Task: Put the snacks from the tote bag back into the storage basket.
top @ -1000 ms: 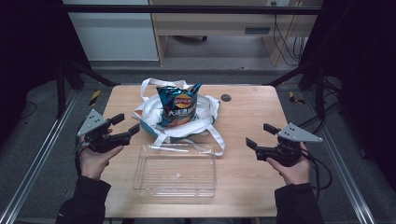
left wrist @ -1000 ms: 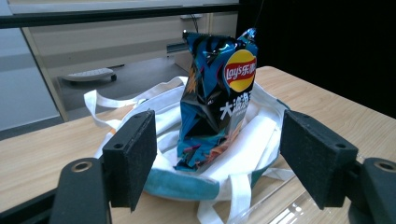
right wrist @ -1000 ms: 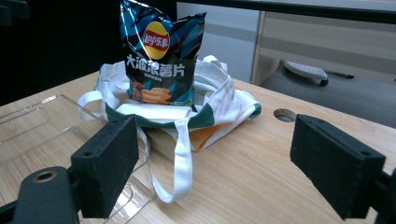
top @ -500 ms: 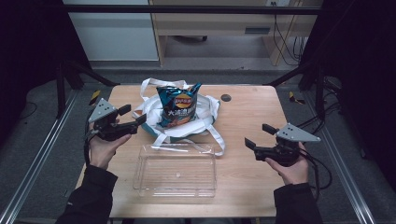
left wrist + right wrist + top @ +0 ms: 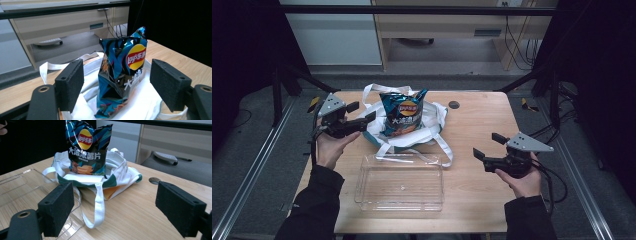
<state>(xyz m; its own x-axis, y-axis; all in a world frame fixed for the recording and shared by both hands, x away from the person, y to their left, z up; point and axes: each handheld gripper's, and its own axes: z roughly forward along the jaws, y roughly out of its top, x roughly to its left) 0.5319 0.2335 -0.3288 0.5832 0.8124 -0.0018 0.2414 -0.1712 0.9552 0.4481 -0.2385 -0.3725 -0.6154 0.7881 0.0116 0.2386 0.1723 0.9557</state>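
While L claw (image 5: 361, 113) gapes, chips (image 5: 400, 113) btwn

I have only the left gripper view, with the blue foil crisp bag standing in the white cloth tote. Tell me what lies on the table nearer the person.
Observer: A clear rectangular plastic tray lies on the wooden table, just in front of the white cloth tote.
Operator: Report the right tongs.
Observer: The right tongs are open, held over the table's right side, apart from the tote.
Operator: Say where the tote's handles lie.
Observer: One white strap trails toward the tray's far right corner.
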